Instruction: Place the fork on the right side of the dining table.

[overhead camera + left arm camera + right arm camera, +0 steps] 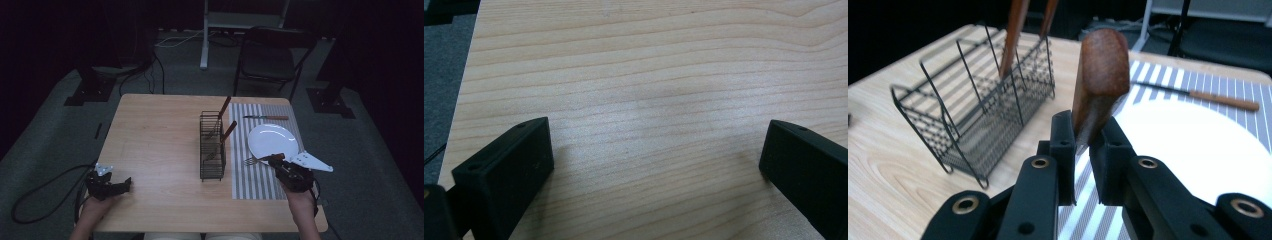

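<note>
While the left gripper (117,187) rested near the table's (155,150) front left corner with its jaws spread wide over bare wood, the whole left half of the tabletop lay open. The right gripper (278,164) sat over the striped mat (260,182) close to the front right edge, jaws pinching the brown wooden handle of a fork (257,160). The fork lay roughly crosswise, tines pointing left toward the wire basket (212,167), just beside the white plate's (272,140) near rim. In the right gripper view the handle (1100,75) rose rounded and reddish-brown between the jaws. Two more wooden-handled utensils (223,112) stood tilted in the basket, and a knife (265,117) lay crosswise beyond the plate.
</note>
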A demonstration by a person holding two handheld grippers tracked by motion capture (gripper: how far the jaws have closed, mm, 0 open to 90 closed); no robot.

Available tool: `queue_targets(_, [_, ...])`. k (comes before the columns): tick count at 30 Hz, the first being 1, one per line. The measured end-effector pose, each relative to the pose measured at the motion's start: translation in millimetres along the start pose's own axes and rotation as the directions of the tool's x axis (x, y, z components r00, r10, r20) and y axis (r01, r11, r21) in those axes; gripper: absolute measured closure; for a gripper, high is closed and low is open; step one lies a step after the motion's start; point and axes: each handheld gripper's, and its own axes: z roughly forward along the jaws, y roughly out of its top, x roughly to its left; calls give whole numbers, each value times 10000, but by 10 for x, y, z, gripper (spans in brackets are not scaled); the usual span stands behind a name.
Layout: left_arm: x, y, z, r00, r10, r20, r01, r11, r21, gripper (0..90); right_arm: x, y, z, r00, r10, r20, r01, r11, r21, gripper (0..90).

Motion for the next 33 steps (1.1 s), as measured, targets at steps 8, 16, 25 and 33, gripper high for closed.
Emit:
queue_targets(8, [0, 0, 0, 10000, -3, 1, 3, 10000, -1, 13, -24, -212, 62, 9996, 225, 171, -233, 9985, 486, 811])
queue_targets(16, [0, 0, 0, 10000, -1, 0, 1, 10000, 0, 12, -57, -327, 123, 9991, 182, 396, -214, 9962, 844, 811])
queue_targets(25, [0, 0, 0, 10000, -1, 1, 1, 10000, 0, 13, -116, -391, 128, 9977, 585, 352, -611, 9950, 785, 810])
queue_targets(33, [-1, 0, 1, 10000, -14, -1, 14, 10000, -11, 13, -227, -415, 119, 9959, 788, 448, -812, 9952, 550, 732])
